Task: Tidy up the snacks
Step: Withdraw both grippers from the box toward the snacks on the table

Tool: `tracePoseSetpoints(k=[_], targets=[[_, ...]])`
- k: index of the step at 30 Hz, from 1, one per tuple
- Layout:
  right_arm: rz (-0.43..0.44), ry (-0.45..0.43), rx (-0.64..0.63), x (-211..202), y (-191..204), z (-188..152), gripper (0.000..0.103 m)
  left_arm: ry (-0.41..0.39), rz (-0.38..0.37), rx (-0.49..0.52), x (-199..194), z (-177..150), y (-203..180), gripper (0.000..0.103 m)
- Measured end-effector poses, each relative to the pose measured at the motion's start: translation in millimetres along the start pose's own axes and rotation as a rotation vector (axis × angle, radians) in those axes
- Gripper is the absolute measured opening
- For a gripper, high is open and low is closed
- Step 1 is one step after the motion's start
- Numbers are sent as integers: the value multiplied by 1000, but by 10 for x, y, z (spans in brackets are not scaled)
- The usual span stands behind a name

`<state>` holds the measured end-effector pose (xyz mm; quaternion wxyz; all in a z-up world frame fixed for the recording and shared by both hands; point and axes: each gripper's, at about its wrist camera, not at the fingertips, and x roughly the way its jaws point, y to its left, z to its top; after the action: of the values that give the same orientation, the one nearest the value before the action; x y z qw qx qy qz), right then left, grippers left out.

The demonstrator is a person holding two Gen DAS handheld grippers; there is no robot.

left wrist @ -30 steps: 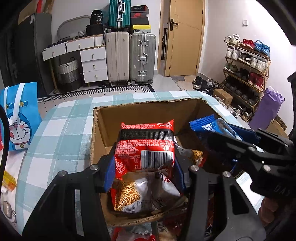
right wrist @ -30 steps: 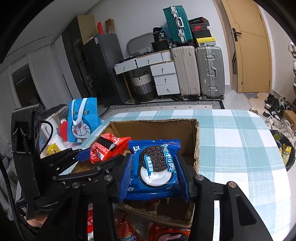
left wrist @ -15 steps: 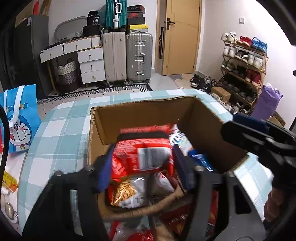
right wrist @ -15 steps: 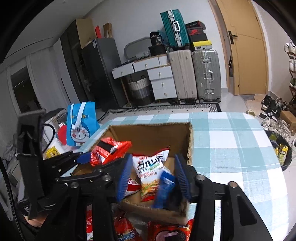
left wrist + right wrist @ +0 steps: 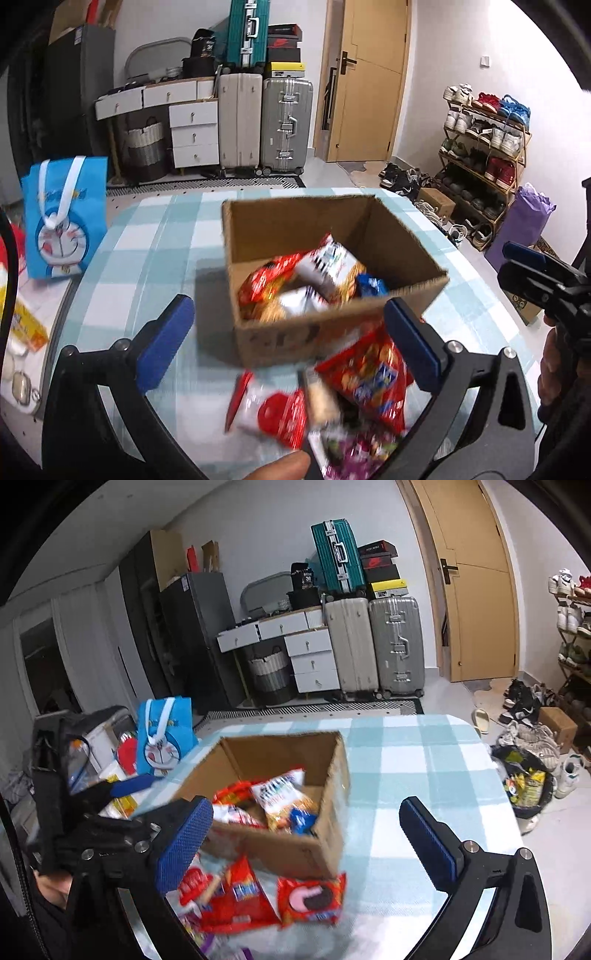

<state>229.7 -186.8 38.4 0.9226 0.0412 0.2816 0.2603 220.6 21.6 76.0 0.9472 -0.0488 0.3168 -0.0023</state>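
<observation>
Both grippers have their jaws opening wide, and neither has anything between its blue pads. Seen from its own camera, the left gripper (image 5: 288, 339) hangs above the near edge of a cardboard box (image 5: 369, 229), its two fingers spread to either side of the box's front wall without touching it. Between them, below the box's near wall, loose snack packets lie in a blurred heap on the tablecloth: a red biscuit bag (image 5: 373, 376), a white and red packet (image 5: 273, 410) and a purple wrapper (image 5: 354, 450). A fingertip (image 5: 280, 465) shows at the bottom edge of that view. The right gripper (image 5: 306, 834) likewise frames the box from the other side, its pads apart from the cardboard, with a red cookie packet (image 5: 312, 901) and a red chip bag (image 5: 240, 901) lying just in front of the box. Inside the box sit several snacks: a red noodle packet (image 5: 266, 280), a white pack (image 5: 328, 266) and a blue cookie packet (image 5: 371, 286) against the near wall. The box stands on a table covered in teal and white check cloth (image 5: 413, 760). A blue cartoon gift bag (image 5: 64, 218) stands upright at the table's left side. Beyond the table are suitcases (image 5: 373, 646), white drawers (image 5: 310, 653), a wooden door (image 5: 476, 583) and a shoe rack (image 5: 484, 147).
</observation>
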Motion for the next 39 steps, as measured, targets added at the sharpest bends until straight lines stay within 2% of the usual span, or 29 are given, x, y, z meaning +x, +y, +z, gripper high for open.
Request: tracePoseSetpoints(k=[7, 12, 18, 20, 26, 34, 39], targets=[[-24, 56, -53, -178, 66, -282, 103, 18, 20, -45, -265, -408, 232, 102], [-2, 87, -69, -235, 134, -490, 103, 31, 34, -52, -390, -653, 352, 102], [-17, 123, -97, -200, 205, -747, 103, 54, 30, -50, -449, -847, 338, 102], [3, 159, -102, -142, 223, -783, 103, 67, 15, -47, -431, -871, 317, 102], [15, 194, -115, -23, 262, -846, 103, 84, -1, -7, -389, -895, 161, 102], [-4, 259, -114, 103, 209, -912, 103, 126, -16, 14, -279, -933, 69, 102], [-7, 277, -117, 137, 197, -935, 103, 122, -29, 35, -291, -947, 41, 102]])
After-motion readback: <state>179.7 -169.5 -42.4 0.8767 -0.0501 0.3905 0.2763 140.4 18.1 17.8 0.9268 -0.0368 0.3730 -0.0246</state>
